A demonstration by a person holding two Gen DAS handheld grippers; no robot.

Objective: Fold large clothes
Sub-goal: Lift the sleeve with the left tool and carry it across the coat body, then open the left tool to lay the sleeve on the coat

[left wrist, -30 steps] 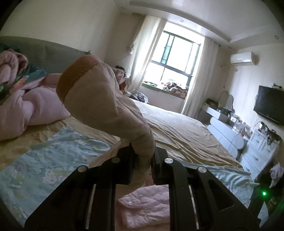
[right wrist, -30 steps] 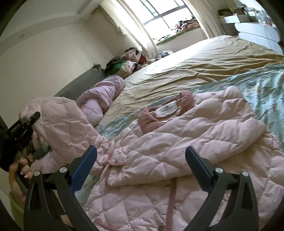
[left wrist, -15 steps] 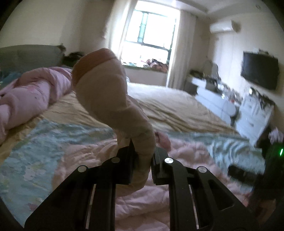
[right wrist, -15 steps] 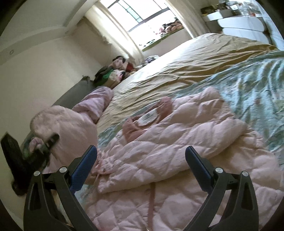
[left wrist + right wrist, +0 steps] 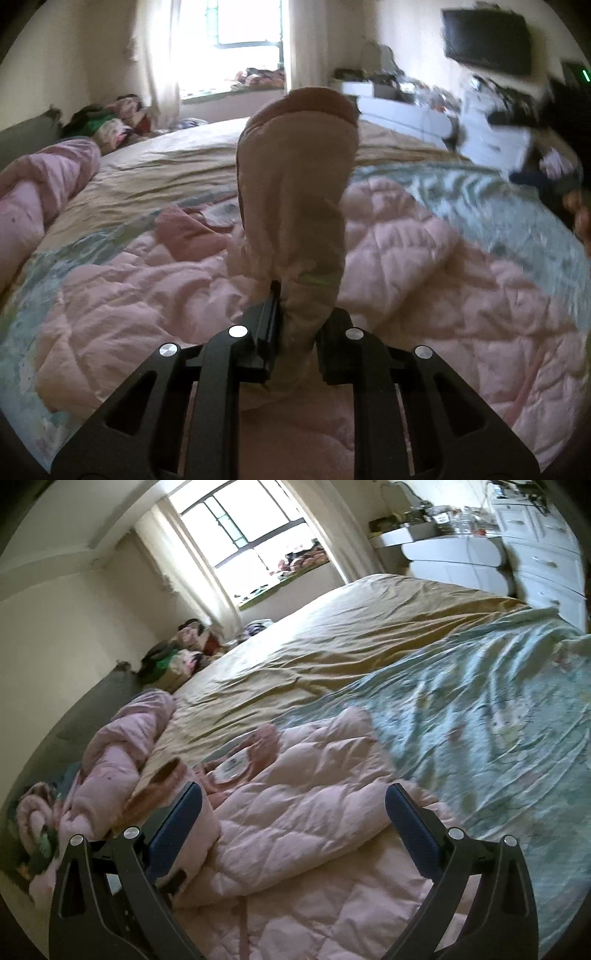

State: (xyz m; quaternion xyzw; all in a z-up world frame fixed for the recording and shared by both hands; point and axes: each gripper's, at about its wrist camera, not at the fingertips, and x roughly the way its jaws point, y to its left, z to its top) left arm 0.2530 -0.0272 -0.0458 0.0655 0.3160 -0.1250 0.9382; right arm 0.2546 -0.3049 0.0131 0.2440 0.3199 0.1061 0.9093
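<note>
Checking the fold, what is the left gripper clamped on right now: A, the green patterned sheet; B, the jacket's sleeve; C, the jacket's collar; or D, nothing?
B: in the left wrist view the left gripper pinches the pink jacket's sleeve, whose ribbed cuff stands up above it.

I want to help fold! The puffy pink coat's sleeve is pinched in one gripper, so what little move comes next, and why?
Probably lower the sleeve across the quilted pink coat and let go. The left gripper is clamped on it, holding it above the coat's body, while the right gripper hangs open, holding nothing.
</note>
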